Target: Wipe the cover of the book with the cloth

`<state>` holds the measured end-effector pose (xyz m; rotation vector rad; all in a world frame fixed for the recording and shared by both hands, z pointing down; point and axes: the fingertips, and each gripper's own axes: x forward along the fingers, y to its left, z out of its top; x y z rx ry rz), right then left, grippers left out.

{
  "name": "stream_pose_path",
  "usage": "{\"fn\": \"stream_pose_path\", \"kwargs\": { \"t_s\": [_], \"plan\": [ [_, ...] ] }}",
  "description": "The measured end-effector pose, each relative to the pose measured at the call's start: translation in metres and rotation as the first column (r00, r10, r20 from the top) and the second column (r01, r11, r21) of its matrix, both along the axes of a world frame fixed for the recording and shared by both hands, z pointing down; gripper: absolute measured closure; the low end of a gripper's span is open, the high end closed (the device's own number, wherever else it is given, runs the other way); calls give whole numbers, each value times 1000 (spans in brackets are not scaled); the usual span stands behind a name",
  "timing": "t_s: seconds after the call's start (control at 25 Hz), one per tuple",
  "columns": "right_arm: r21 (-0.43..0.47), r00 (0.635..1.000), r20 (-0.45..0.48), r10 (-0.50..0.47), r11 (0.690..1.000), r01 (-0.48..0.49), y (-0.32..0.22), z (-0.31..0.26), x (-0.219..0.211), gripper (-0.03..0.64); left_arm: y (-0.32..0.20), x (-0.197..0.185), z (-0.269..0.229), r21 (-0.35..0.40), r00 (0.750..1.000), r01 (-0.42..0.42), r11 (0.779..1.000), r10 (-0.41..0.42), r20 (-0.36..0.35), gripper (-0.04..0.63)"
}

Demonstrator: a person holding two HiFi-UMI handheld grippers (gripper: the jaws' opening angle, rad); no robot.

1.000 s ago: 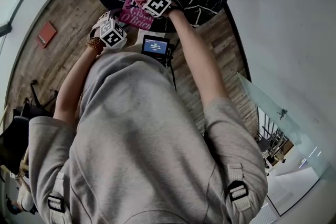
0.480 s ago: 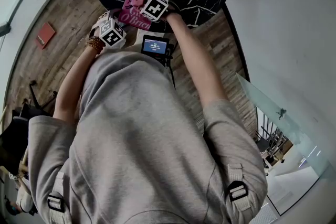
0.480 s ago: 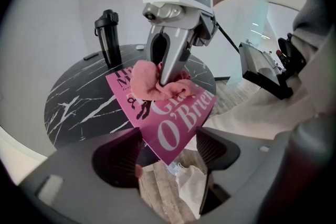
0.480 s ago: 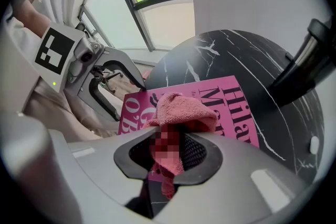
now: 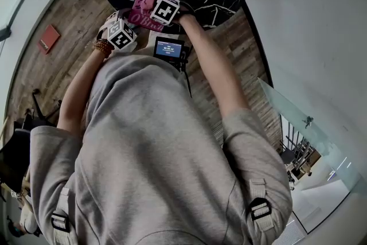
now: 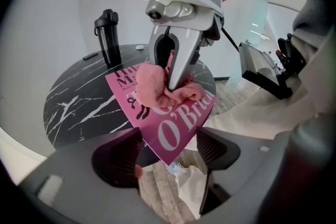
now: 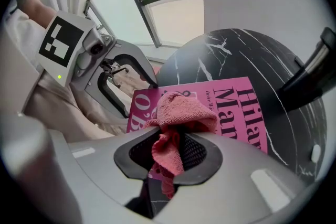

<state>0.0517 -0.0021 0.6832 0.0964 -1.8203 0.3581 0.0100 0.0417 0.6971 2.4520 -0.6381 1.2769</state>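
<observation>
R gripper (image 7: pixel 168 152) was clamped on the pink cloth (image 7: pixel 181 113), bunched just past its fingertips on the book (image 7: pixel 236 107) cover, while L gripper (image 6: pixel 168 149) jaws stood apart w/ the book's corner between them.

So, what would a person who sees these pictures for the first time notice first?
Most likely the bright pink book, lying at the near edge of the round black marble table with one corner out over the floor. Next, the pink cloth bunched on its cover, pinched in the right gripper. The left gripper has its fingers apart on either side of that overhanging corner.
</observation>
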Motion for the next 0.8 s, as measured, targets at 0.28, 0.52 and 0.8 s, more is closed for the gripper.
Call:
{"fn": "stream_pose_path", "kwargs": {
  "t_s": [0.28, 0.52, 0.8],
  "plan": [
    [-35, 997, -12, -76, 997, 76, 20, -3, -6, 522, -1, 0, 1, -4, 1000, -2, 1000, 2, -2, 256],
    [-73, 989, -17, -146, 987, 144, 43, -3, -13, 522, -1, 1, 1, -3, 1000, -1, 1000, 1, -4, 256],
    [-97, 981, -9, -193, 977, 191, 62, -2, -21, 523, 0, 0, 0, 0, 1000, 2, 1000, -2, -3, 255]
  ]
}}
